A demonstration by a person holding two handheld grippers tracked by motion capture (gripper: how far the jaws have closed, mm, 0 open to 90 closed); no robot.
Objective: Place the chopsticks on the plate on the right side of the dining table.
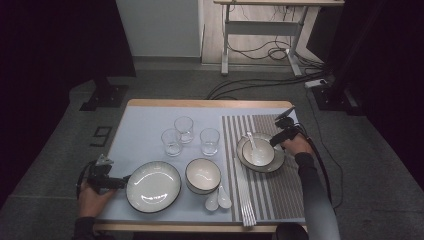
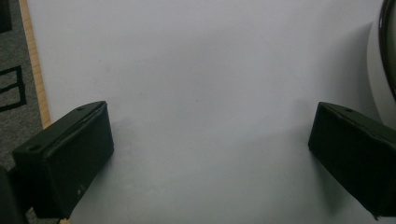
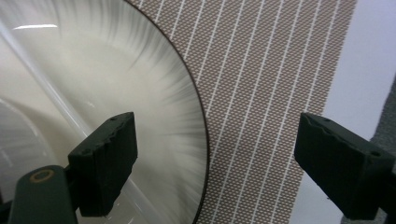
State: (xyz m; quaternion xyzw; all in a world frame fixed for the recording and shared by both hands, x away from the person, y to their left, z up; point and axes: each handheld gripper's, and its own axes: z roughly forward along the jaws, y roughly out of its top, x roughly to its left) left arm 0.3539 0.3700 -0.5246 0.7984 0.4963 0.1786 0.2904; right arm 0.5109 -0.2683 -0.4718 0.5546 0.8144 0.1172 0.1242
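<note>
My left claw (image 1: 122, 180) rests low at the near left of the pale blue worktop (image 1: 145, 125), jaws spread wide with nothing between them, right beside the large white dark-rimmed plate (image 1: 153, 186). From above I see that whole plate; the left gripper view gives me just a sliver of its rim (image 2: 386, 51) at the right edge, plus the worktop's wooden edge and grey carpet at the left.

Moving right from above — three clear drinking glasses (image 1: 184, 129), a stack of white dark-rimmed bowls (image 1: 203, 175), two white ceramic spoons (image 1: 218, 199), then the brown striped placemat (image 1: 280, 185). On it sits a second white dark-rimmed plate (image 1: 277, 161) carrying a small white bowl (image 1: 258, 151) with a spoon in it.

My right claw (image 1: 274, 142) hangs at that plate's far right side, jaws wide and holding nothing. The right gripper view shows what the high one cannot — one jaw over the plate's ribbed rim (image 3: 154, 93), the other over the mat's weave (image 3: 261, 84).

Beyond lie grey carpet, a desk frame and trailing cables.
</note>
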